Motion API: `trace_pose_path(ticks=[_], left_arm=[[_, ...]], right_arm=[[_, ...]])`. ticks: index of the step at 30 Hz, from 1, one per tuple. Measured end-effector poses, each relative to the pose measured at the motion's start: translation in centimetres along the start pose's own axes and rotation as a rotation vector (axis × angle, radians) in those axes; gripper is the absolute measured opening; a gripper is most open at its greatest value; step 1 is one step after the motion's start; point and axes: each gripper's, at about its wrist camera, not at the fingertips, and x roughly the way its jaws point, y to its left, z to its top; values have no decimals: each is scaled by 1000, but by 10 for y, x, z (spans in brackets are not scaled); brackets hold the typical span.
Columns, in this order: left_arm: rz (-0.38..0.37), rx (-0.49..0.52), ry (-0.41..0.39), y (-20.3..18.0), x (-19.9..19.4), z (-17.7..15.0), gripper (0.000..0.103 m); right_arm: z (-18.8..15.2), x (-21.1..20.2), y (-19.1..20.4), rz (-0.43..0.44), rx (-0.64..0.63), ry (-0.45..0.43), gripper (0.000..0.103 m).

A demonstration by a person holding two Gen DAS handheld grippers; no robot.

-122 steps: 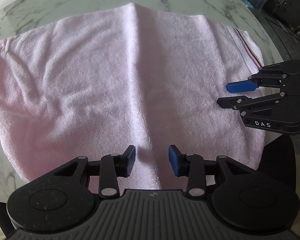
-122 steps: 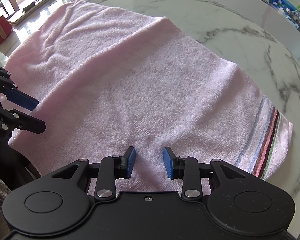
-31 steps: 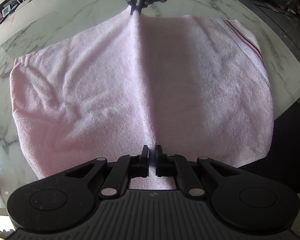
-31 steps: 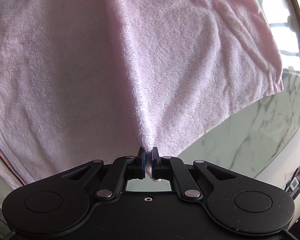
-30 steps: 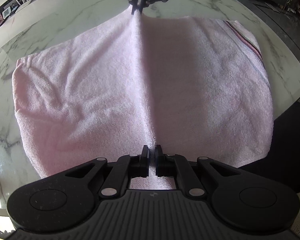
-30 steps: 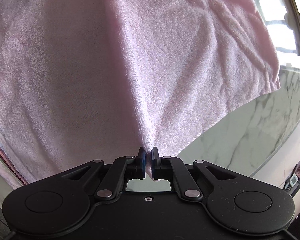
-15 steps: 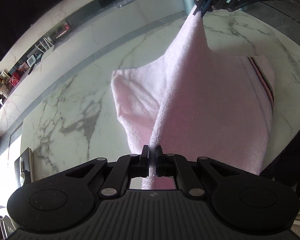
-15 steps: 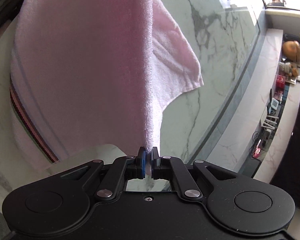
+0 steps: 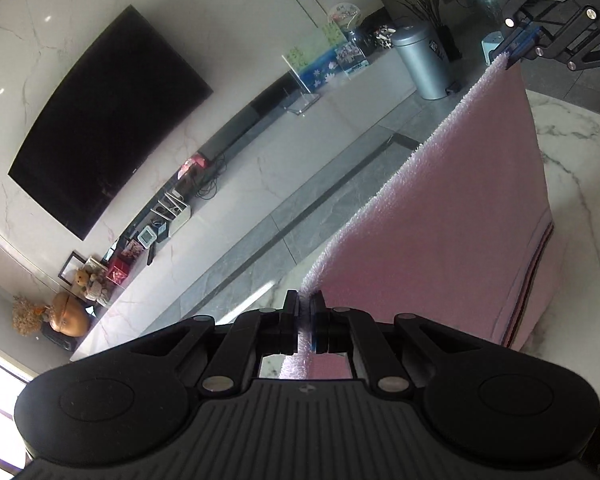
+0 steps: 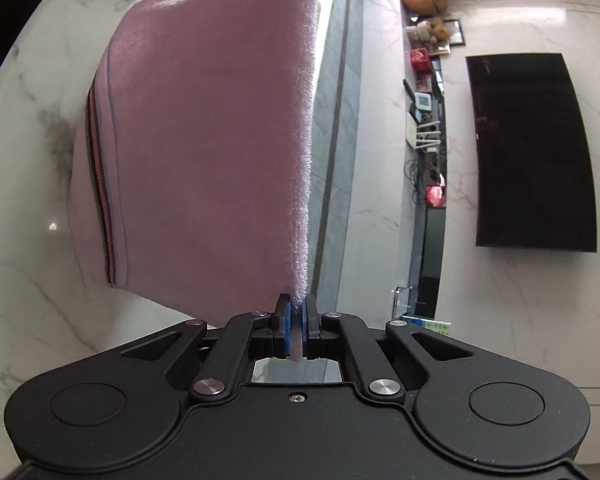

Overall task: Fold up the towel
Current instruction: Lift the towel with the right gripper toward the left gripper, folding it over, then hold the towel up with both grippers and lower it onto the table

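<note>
towel (image 9: 452, 216): pink, striped band at one end, lifted off the tabletop (image 9: 572, 168) and hanging doubled from its top line; lower part hangs over the marble, contact not clear
top line: stretched taut between the two tools, so both halves drop evenly and the striped ends (image 10: 100, 184) line up
left tool (image 9: 305, 326): clamped tight on the near end of the top line, pink pile showing between the pads
right tool (image 10: 298, 326): likewise pinched on the far end; seen from the left wrist camera at upper right, gripping the same edge
why held high: judged as the midline-lift fold, gravity brings the two halves together, tension keeps the crease straight
stage: first fold formed in the air, not yet laid down
next move calls for: lowering both ends level onto the marble, keeping tension
risk: uneven drop skews the edges; slack lets the crease wander
surroundings: wall TV (image 9: 108, 120), low console, grey bin (image 9: 424, 60), all well apart
</note>
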Motion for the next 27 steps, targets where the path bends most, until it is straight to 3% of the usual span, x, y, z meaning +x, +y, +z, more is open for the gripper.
trace_pose_path(ticks=[6, 19, 27], left_arm=[[25, 60, -32, 5, 17, 26, 4], [136, 79, -59, 8, 104, 70, 5], [121, 51, -127, 16, 108, 73, 7]], right_arm=[[-10, -9, -23, -26, 120, 20, 3], [-21, 34, -41, -107, 282, 94, 3], [-31, 30, -42, -188, 327, 114, 3]])
